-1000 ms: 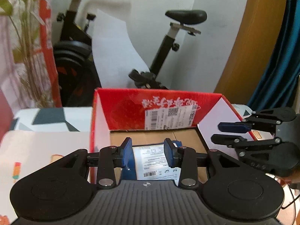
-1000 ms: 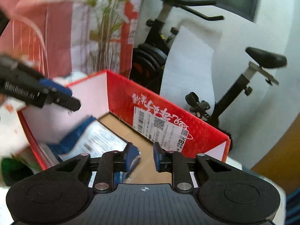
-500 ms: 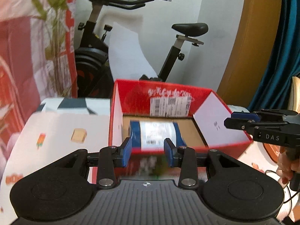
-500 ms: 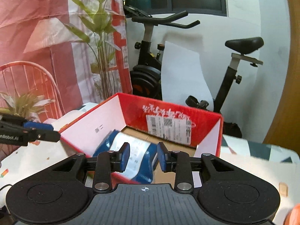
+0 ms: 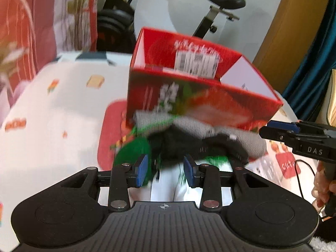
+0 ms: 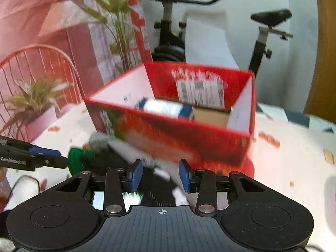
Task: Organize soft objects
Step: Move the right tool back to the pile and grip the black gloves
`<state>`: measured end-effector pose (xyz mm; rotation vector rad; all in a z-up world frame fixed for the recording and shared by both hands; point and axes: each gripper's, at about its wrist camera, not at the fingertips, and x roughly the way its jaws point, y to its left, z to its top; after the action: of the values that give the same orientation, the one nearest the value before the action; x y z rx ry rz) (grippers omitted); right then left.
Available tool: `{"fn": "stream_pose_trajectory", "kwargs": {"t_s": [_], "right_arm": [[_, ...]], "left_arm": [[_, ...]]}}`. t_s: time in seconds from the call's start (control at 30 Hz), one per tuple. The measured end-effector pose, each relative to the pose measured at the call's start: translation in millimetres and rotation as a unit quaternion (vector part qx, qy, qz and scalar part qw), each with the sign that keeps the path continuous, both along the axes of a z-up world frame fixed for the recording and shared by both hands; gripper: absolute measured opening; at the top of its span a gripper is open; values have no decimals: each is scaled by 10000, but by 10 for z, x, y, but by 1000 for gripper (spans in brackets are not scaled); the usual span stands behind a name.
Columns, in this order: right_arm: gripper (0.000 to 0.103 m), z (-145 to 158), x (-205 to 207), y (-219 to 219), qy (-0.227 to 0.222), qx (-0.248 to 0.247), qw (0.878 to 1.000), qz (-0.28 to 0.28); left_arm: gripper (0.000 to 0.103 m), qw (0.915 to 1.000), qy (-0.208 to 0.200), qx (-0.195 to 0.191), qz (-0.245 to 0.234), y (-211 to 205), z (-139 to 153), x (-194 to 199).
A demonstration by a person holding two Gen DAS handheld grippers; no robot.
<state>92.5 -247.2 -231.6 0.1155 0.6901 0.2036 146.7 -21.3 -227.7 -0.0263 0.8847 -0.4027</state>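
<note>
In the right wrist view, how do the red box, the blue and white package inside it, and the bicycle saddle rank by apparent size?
1. red box
2. blue and white package
3. bicycle saddle; it stands farther away, so its true size is unsure.

Both views were bright and evenly lit by soft, diffuse indoor light, with warm red tones and no hard shadows. Motion blur smeared the middle of each frame: the red cardboard box (image 5: pixel 199 96) and the pile of soft clothes (image 5: pixel 189 138) before it had streaked edges, and the box's label was unreadable. The near black gripper bodies stayed sharp. Fisheye distortion bowed the exercise bike (image 6: pixel 266 33) and walls toward dark corners. A pale glare washed out the white tablecloth (image 5: pixel 52 126).
</note>
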Motion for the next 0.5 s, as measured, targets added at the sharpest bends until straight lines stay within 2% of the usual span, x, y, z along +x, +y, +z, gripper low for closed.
{"fn": "stream_pose_trajectory", "kwargs": {"t_s": [0.17, 0.43, 0.5], "right_arm": [[36, -190, -118, -20, 380, 105, 9991, -134], [41, -295, -237, -22, 622, 27, 9979, -202], [47, -313, -251, -18, 673, -27, 9974, -249]], "left_arm": [[40, 9995, 285, 39, 93, 57, -147, -117], [40, 9986, 498, -20, 149, 53, -265, -202], [40, 9986, 523, -11, 125, 43, -278, -211]]}}
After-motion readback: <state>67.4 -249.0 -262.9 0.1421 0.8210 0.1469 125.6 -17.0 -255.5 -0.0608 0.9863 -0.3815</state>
